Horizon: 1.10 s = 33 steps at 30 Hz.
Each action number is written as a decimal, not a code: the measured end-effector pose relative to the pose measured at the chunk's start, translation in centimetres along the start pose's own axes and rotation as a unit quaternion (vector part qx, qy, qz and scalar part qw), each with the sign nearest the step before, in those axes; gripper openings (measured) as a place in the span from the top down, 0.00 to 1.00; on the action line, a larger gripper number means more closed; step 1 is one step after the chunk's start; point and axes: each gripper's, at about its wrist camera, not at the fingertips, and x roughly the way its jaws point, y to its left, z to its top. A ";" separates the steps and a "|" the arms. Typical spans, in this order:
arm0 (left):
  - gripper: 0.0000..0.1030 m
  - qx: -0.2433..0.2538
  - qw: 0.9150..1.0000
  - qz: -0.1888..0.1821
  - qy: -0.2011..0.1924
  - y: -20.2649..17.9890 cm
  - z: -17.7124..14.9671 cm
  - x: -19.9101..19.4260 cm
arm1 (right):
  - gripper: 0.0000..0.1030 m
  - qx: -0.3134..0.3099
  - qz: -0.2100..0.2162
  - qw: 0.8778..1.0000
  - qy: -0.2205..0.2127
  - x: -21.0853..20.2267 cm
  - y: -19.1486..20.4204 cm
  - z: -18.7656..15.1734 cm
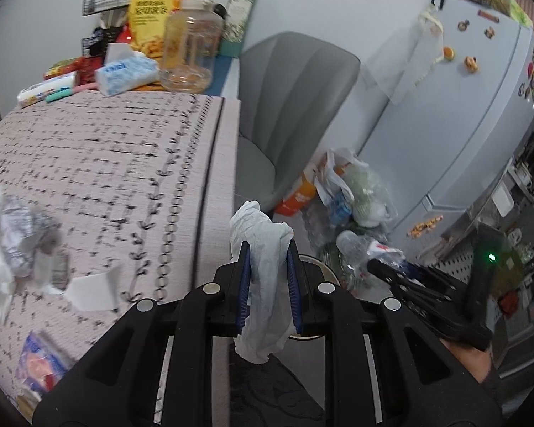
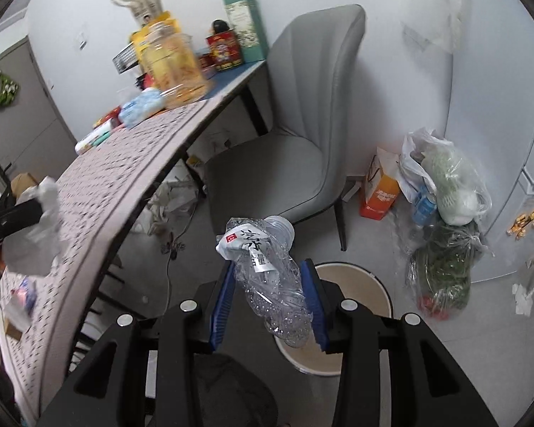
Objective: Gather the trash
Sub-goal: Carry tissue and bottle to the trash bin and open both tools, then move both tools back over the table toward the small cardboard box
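The left tongs point(image 1: 268, 284) are clamped on a crumpled white tissue point(image 1: 263, 267), which stands roughly upright between the blue pads: its long axis runs along the fingers, one bunched end poking out past the tips and the other hanging down toward the palm side. The tissue is held in the air just off the edge of the worktop point(image 1: 106, 163), over the rim of a round bin point(image 1: 324, 274) that shows only in slivers behind the fingers.

The right tongs point(image 2: 267, 284) are closed around a crushed clear plastic bottle point(image 2: 270, 270). Its long axis also follows the fingers, tilted a little: the capless neck points forward and slightly right, away from the handle, with the torn white label bunched near that end; the squashed base hangs back over the bin point(image 2: 352, 320) on the floor. Both tools reach out and downward over the floor beside the worktop, the right one well lower-right of the left in the left wrist view.

On the worktop lie more crumpled paper point(image 1: 14, 242) and a small wrapper point(image 1: 42, 363). A grey chair point(image 2: 295, 142) stands beyond the bin.
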 end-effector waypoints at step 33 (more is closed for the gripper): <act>0.12 0.036 0.992 -0.056 0.102 -10.8 1.1 15.1 | 0.17 0.127 -0.072 0.988 -0.046 -5.8 -13.4 -4.6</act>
